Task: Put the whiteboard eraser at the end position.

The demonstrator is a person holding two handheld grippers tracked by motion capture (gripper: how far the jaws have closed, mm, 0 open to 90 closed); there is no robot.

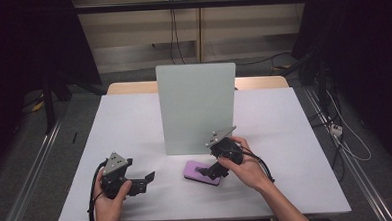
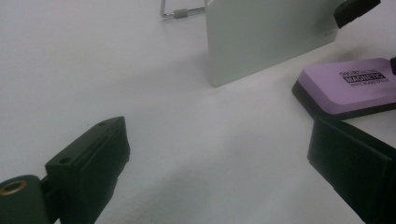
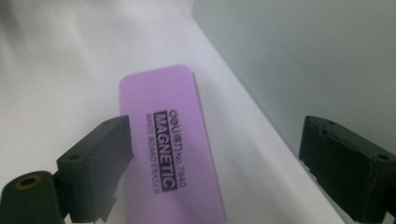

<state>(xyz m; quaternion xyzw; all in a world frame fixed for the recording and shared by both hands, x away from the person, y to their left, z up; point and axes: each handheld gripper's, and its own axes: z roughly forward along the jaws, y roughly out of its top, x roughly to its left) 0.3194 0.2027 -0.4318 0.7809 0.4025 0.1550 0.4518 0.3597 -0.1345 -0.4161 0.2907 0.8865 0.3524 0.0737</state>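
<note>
The purple magnetic whiteboard eraser (image 1: 202, 172) lies flat on the table (image 1: 134, 123) just near of the upright board (image 1: 196, 108), under the released right claw (image 3: 212, 172); it looks light, rigid-topped, best pinched across its long sides.

Grey floor (image 1: 31, 162) with cables; pale wall (image 1: 130, 28); dark curtains (image 1: 26, 43) flanking.

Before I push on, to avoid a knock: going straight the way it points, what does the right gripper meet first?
Probably the purple eraser, lying between the open right gripper's jaws; depth is unclear.
</note>
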